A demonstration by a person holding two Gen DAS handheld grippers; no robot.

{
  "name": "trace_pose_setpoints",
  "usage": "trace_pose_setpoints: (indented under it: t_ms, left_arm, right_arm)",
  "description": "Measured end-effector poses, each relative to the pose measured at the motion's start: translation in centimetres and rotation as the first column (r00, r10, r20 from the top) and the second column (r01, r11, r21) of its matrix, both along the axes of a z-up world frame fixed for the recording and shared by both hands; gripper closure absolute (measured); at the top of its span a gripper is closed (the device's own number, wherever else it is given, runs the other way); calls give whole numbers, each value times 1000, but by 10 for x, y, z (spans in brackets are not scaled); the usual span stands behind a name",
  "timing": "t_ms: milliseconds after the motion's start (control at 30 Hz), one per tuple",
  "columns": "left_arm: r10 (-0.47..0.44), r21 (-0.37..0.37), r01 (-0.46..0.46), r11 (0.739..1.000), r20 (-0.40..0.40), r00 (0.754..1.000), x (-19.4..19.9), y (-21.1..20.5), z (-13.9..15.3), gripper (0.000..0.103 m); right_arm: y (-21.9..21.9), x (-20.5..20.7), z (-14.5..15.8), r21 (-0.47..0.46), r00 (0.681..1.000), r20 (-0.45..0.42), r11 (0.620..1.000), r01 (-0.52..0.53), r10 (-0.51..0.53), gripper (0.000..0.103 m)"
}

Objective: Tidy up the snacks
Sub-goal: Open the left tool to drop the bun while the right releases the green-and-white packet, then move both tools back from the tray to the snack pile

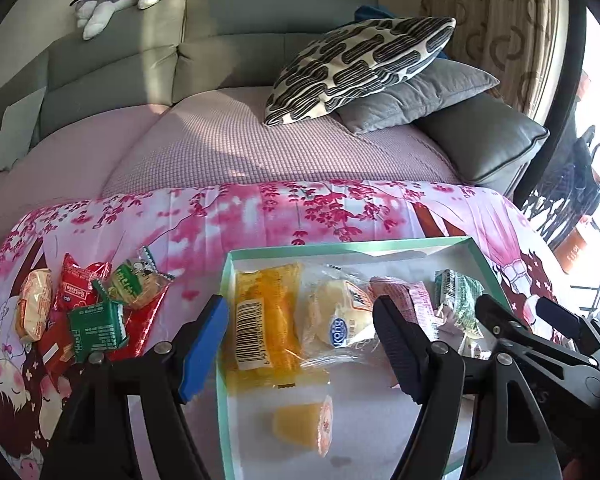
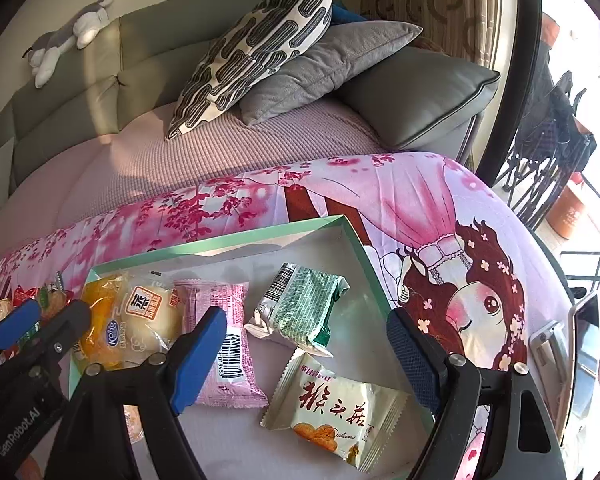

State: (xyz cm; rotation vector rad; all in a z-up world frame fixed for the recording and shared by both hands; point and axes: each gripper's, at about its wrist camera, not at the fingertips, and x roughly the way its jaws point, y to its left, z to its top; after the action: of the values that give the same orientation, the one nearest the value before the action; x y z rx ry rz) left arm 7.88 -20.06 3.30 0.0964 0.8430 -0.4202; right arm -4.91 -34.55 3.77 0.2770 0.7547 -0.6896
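I see the tray (image 1: 345, 249) on the table cloth (image 1: 204, 216), a loose heap of snacks (image 1: 88, 308) left of it, the sofa (image 1: 228, 136) behind, pillows (image 1: 360, 68) stacked at its right end

Shallow white cardboard tray with mint-green rim (image 2: 228, 240) lay flat beyond both pairs of fingers. Inside it, left to right: yellow-orange wrapped cake (image 1: 266, 312), clear-wrapped pale bun (image 1: 340, 312), pink packet (image 2: 220, 344), green-and-white packet (image 2: 304, 308), cream sachet with red characters (image 2: 332, 412) nearest the right fingers. Orange jelly cup (image 1: 306, 424) lay on its side. Red and green packets (image 1: 92, 304) were heaped outside, left of the left fingers.
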Motion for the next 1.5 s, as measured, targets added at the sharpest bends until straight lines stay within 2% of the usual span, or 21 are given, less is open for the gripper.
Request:
trace_pose_setpoints:
  t_ms: [133, 200, 233, 300, 333, 533, 833, 1067, 1233, 1500]
  left_arm:
    - [40, 13, -39, 999, -21, 999, 7, 6, -7, 27]
    - [76, 24, -76, 997, -31, 997, 11, 10, -12, 23]
    - [91, 26, -90, 996, -32, 995, 13, 12, -14, 16]
    - [120, 25, -119, 993, -26, 992, 16, 17, -16, 6]
    - [139, 22, -139, 990, -17, 990, 17, 20, -17, 5]
    - [195, 17, -195, 981, -8, 981, 21, 31, -20, 4]
    - [198, 0, -198, 980, -12, 980, 16, 36, -21, 4]
    - [214, 14, -214, 977, 18, 977, 8, 50, -23, 4]
    - [226, -5, -226, 974, 46, 973, 0, 65, -22, 4]
    - [306, 9, -307, 952, 54, 950, 4, 100, -22, 4]
  right_arm:
    - [-1, 3, -4, 14, 1000, -5, 1000, -6, 6, 18]
    - [-1, 4, -6, 19, 1000, -8, 1000, -11, 11, 17]
    - [-1, 5, -7, 18, 1000, -8, 1000, -14, 14, 15]
    - [-1, 5, -8, 15, 1000, -2, 1000, -15, 15, 0]
    - [-2, 5, -8, 15, 1000, 1, 1000, -13, 13, 0]
    - [-5, 6, -13, 39, 1000, -1, 999, -9, 9, 0]
    - [4, 6, -13, 17, 999, -10, 999, -38, 38, 0]
    - [30, 7, -17, 19, 995, -11, 995, -97, 98, 0]
    - [47, 13, -15, 19, 989, 4, 989, -145, 145, 0]
    - [75, 25, -14, 11, 973, 18, 974, -228, 228, 0]
